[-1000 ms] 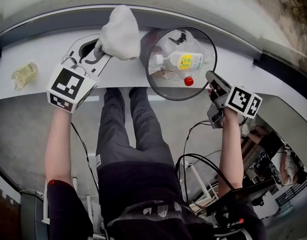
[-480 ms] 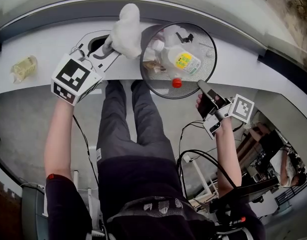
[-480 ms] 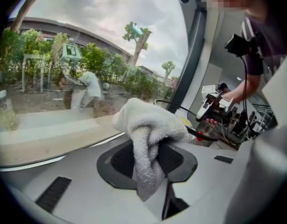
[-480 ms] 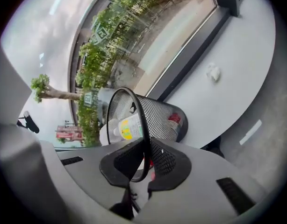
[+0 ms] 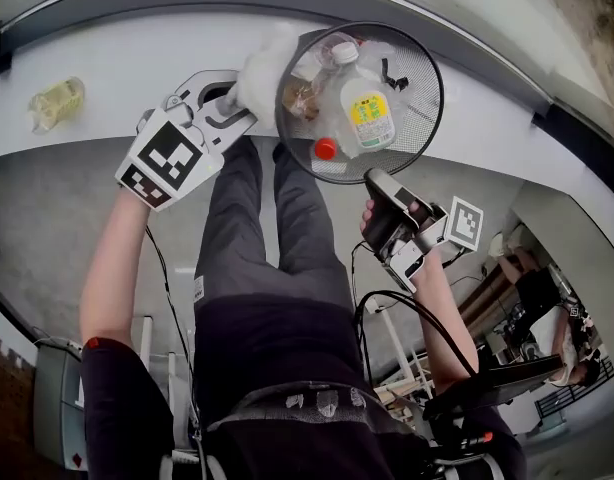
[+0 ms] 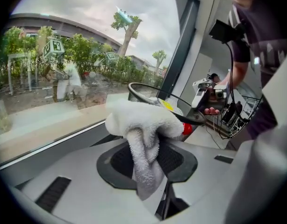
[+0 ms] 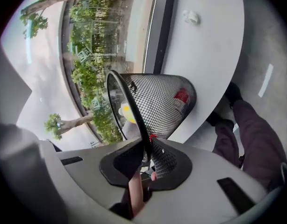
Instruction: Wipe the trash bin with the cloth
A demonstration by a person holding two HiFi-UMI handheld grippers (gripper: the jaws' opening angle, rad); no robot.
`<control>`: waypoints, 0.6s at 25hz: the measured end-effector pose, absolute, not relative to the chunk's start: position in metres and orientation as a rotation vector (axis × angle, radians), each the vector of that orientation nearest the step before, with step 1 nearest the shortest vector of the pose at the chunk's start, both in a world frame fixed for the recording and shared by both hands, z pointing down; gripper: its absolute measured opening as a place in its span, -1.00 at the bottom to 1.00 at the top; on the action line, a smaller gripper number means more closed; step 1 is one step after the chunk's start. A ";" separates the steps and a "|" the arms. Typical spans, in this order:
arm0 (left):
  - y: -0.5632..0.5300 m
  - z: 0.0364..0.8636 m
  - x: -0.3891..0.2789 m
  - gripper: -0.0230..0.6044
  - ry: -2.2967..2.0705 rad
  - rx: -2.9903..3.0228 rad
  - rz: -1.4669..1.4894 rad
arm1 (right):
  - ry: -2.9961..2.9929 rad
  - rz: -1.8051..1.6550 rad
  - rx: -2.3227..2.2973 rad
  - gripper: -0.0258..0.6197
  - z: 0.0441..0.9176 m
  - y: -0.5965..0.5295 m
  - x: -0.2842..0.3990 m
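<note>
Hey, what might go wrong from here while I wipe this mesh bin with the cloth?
The black wire-mesh trash bin leans out past the edge of the white counter, held only at its thin rim by the right gripper. A push from the white cloth in the left gripper might slip it free. Tipped this way, the yellow-labelled plastic bottle and other rubbish inside could spill out.

The cloth point(image 5: 259, 73) is plain white; the trash bin point(image 5: 419, 78) is black wire mesh. Inside it, a clear bottle point(image 5: 365, 103) carries a yellow label and white cap, with a red cap point(image 5: 326, 149) at its seven o'clock. The tabletop point(image 5: 107, 58) is pale grey. The left claw point(image 5: 242, 98) is light grey, its cube patterned in black-and-white squares
</note>
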State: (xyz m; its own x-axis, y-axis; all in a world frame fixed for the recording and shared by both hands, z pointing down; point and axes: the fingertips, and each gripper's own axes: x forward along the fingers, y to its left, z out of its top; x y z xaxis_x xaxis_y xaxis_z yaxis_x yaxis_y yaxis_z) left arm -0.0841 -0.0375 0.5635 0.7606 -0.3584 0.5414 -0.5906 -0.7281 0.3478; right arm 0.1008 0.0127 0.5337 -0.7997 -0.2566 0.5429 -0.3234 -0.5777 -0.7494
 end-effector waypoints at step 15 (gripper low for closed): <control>-0.024 0.563 -0.078 -0.58 -0.931 2.261 0.478 | -1.491 1.965 1.056 -0.37 0.522 0.020 0.109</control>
